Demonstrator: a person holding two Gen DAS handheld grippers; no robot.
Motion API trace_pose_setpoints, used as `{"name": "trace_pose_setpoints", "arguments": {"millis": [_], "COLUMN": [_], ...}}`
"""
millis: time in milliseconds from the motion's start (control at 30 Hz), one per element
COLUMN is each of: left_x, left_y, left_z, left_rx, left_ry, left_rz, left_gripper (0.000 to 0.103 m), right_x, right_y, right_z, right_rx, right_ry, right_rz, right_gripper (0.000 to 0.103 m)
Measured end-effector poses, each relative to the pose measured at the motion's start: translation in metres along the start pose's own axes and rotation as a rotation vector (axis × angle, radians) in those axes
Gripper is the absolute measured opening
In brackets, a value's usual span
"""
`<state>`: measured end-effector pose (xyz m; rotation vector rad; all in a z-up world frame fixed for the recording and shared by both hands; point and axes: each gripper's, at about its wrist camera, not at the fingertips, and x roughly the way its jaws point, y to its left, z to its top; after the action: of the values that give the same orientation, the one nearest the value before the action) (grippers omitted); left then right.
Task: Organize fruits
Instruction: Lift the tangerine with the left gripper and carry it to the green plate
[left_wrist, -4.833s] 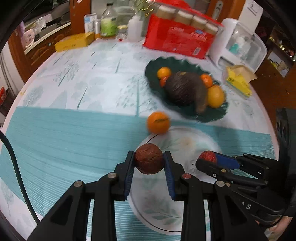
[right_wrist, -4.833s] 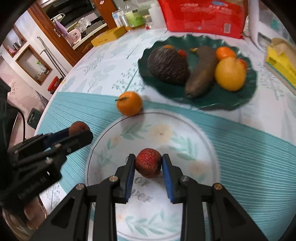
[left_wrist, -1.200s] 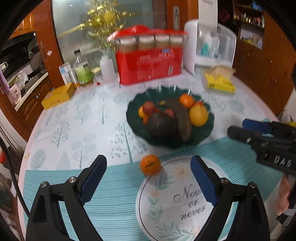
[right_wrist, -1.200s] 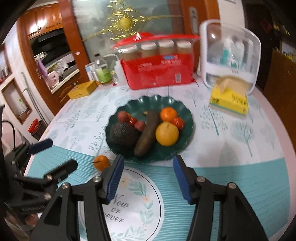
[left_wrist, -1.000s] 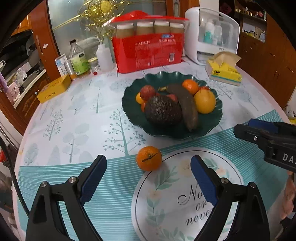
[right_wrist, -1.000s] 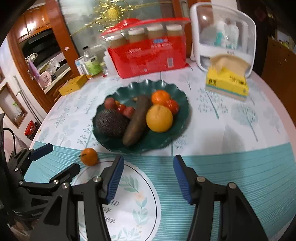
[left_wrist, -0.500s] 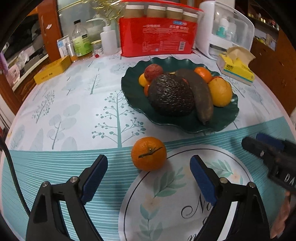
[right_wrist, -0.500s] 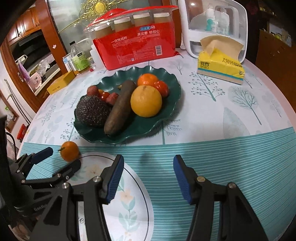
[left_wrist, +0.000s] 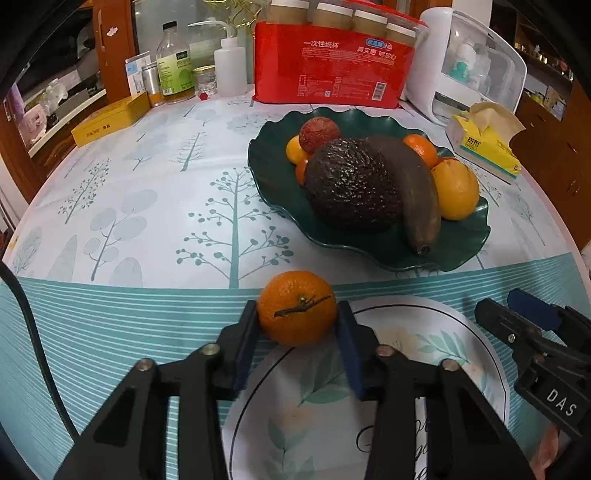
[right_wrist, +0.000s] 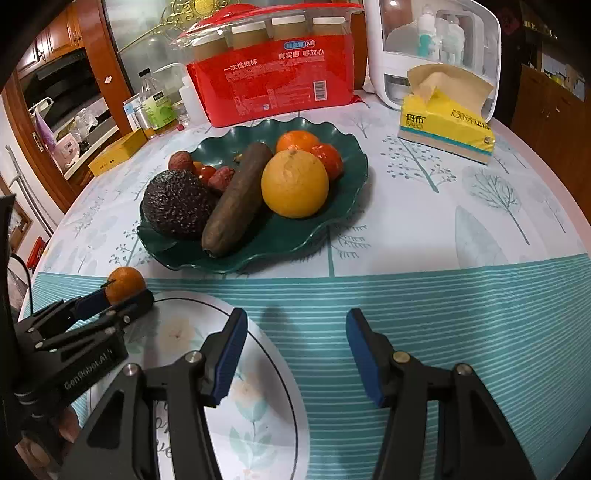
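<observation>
My left gripper (left_wrist: 297, 332) is shut on a small orange mandarin (left_wrist: 297, 307) at the far edge of the white floral plate (left_wrist: 424, 387); it also shows in the right wrist view (right_wrist: 125, 283). The dark green fruit plate (left_wrist: 391, 251) behind it holds an avocado (left_wrist: 352, 184), a brown banana (left_wrist: 413, 192), a large orange (left_wrist: 456, 188) and several small red and orange fruits. My right gripper (right_wrist: 293, 350) is open and empty above the white plate's right edge (right_wrist: 280, 369) and the teal mat.
A red pack of paper cups (left_wrist: 332, 70), a white dispenser (left_wrist: 469, 66), a yellow tissue pack (right_wrist: 447, 125), bottles (left_wrist: 173, 66) and a yellow box (left_wrist: 110, 118) stand along the table's far side. The table edge curves round at right.
My left gripper has moved forward and closed its fingers on the mandarin. The right gripper has come lower and nearer the table, still open.
</observation>
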<state>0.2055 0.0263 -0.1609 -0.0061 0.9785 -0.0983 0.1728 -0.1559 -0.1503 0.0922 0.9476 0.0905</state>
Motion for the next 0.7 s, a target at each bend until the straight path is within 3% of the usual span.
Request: {"name": "trace_pose_setpoints", "arguments": {"millis": [300, 467, 700], "left_x": [-0.001, -0.01, -0.067], "left_y": [-0.001, -0.008, -0.026], "left_z": [-0.004, -0.01, -0.013], "left_rx": [-0.028, -0.023, 0.028], "left_ry": [-0.01, 0.031, 0.022], "left_rz": [-0.005, -0.048, -0.071], "left_gripper": [0.038, 0.038, 0.037], "right_x": [0.003, 0.0, -0.051], "right_y": [0.001, 0.004, 0.004], "right_z": [-0.002, -0.003, -0.001], "right_rx": [-0.006, -0.006, 0.006], "right_ry": [0.009, 0.023, -0.007], "right_rz": [0.002, 0.007, 0.036], "right_gripper": [0.056, 0.056, 0.056]}}
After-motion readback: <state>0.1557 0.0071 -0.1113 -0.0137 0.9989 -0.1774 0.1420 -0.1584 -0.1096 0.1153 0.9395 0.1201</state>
